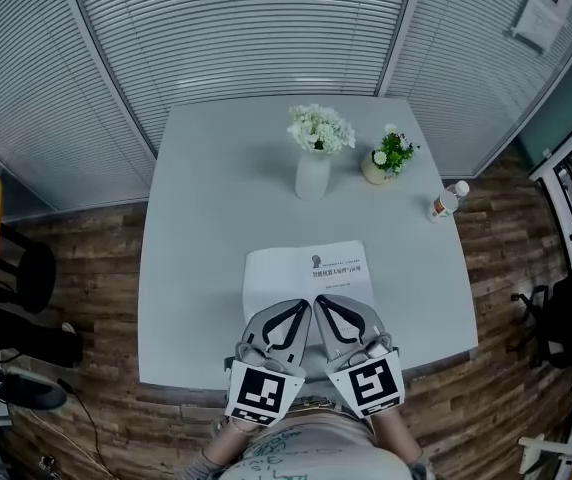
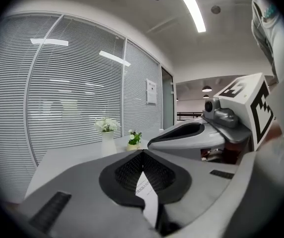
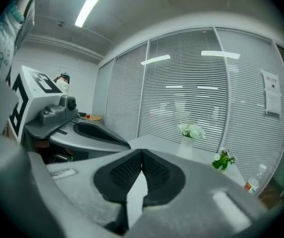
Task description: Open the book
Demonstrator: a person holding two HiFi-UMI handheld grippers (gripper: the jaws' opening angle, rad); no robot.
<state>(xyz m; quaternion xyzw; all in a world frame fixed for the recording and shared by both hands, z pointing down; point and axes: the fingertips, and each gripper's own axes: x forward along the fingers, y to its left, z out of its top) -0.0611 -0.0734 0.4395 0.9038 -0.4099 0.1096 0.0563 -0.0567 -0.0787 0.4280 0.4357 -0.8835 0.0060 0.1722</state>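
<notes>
Grey table [image 1: 216, 178] bears the book [image 1: 278, 273] (whole only in head view).

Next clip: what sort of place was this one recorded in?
Most likely an office meeting room: slatted blinds run along the walls, a plain white table holds a vase of flowers, and a printed notice is posted on the wall.

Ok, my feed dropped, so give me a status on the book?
Left gripper and right gripper both shut on the book's near edge. Book lies title up, not open yet. Vase, plant, bottle far back, clear.
</notes>
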